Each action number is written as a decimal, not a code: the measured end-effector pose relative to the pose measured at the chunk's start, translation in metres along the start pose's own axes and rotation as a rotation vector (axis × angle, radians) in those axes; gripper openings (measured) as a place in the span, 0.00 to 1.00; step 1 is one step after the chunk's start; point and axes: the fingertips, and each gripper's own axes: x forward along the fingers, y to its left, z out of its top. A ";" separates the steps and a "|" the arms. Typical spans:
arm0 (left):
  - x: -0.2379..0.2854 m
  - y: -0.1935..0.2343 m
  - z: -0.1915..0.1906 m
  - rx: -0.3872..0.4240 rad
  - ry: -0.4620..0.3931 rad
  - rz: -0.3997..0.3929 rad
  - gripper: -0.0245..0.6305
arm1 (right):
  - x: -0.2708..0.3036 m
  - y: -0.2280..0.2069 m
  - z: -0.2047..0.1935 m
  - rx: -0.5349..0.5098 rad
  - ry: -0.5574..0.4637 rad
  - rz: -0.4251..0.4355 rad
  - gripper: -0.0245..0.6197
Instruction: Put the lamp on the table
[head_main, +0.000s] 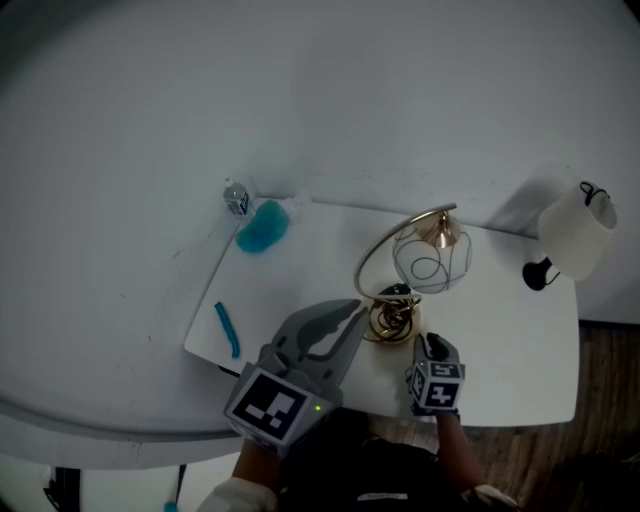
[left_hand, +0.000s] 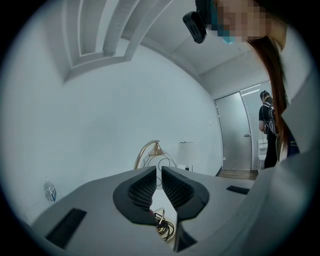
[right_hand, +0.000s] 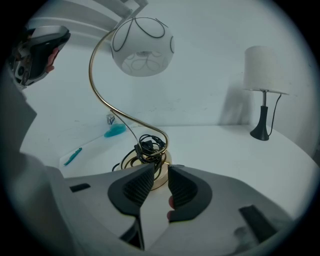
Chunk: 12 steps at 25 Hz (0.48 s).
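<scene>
Right gripper (right_hand: 160, 169): your jaws stand a narrow gap apart with the pads pressing on nothing. The gold base (right_hand: 159, 176) of the lamp (right_hand: 142, 42) sits just past the tips and shows through the gap.

Left gripper (left_hand: 160, 171): the jaws are also narrowly apart, with nothing between them. The lamp's bundled black cord (left_hand: 165, 227) shows below the tips.

The lamp stands upright on the white table (head_main: 510, 360), near your front edge. Its curved stem arcs over to the round glass shade and the cord is coiled on the base — both of your 2 grippers are close by it.

Well apart on the table: 1 white-shaded lamp (head_main: 575, 235) at the far right, 1 teal pen (head_main: 227, 328) and 1 small bottle (head_main: 236, 197) at the left.
</scene>
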 end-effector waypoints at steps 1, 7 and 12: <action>-0.001 -0.001 0.000 -0.002 -0.001 0.000 0.10 | -0.002 0.001 -0.001 -0.001 0.001 0.001 0.17; -0.008 -0.008 -0.002 -0.011 -0.004 0.003 0.07 | -0.010 0.003 -0.006 -0.007 0.005 0.014 0.17; -0.015 -0.012 -0.004 -0.018 -0.003 0.009 0.05 | -0.015 0.010 -0.008 -0.006 0.004 0.038 0.16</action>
